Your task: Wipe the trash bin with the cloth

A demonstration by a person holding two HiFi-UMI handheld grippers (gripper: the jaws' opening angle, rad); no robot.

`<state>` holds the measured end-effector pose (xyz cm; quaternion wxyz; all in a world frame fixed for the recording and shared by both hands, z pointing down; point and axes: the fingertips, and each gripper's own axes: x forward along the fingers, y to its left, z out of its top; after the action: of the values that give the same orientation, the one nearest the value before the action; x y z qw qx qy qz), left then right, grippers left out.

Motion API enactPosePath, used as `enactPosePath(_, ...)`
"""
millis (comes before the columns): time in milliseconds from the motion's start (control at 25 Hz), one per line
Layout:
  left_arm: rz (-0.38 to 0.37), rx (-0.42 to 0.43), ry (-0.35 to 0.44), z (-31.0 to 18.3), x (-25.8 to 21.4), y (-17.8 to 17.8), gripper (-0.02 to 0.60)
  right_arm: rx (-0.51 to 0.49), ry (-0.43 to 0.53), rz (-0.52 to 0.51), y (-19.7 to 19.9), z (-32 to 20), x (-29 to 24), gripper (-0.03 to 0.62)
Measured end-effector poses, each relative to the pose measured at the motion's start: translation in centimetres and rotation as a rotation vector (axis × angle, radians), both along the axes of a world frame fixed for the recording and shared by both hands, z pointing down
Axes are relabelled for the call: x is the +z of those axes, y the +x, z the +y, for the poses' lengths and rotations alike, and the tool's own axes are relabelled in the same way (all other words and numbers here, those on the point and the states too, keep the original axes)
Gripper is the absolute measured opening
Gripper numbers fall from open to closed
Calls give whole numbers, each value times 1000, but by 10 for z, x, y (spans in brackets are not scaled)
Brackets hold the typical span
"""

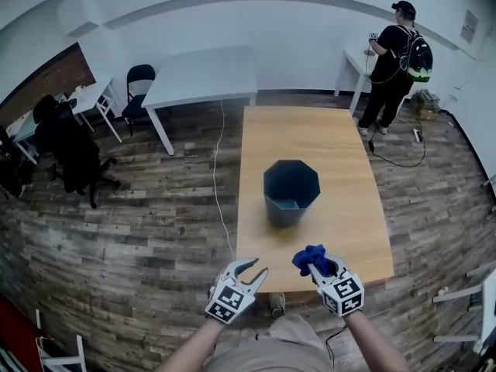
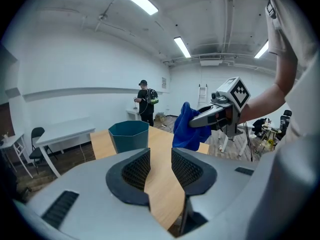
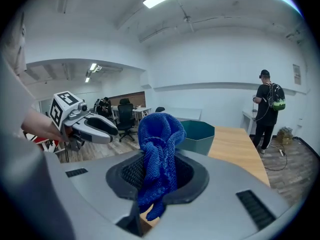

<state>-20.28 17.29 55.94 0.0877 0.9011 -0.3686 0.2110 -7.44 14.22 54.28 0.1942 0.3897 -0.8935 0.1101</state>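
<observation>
- Right gripper (image 3: pixel 158 173): jaws clamped on blue cloth (image 3: pixel 159 146). The wad bunches past the tips and a short tail hangs below. Looks gripped that way to leave a wiping pad out front.
- Left gripper (image 2: pixel 160 165): jaws part-open with a narrow gap, nothing between them, touching nothing. Probably kept free to steady the bin.
- Both grippers hover side by side, apart, at the near edge of the wooden table (image 1: pixel 341 153).
- Trash bin (image 1: pixel 291 192): dark teal, upright, open top, mid-table, far of both grippers, untouched. My read: wipe not started.
- Person with backpack (image 1: pixel 399 60) stands far right, clear of the table.
</observation>
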Motion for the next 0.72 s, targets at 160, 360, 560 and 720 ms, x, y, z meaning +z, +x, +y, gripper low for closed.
enactPosePath(160,11,6,26,45,-8,-11,143,13,20,-7,-8,52,-10,78)
enactPosePath(360,37,-1,48,79,-14,-18,143,32,69,23,-6,101,-22,78)
enactPosePath(560,60,5,70,112,-32,-12,143,56,141,-1,2,139,-50,78)
enactPosePath(720,42,7,79,130,-34,-7,143,68,146,-1,13,160,-44,78)
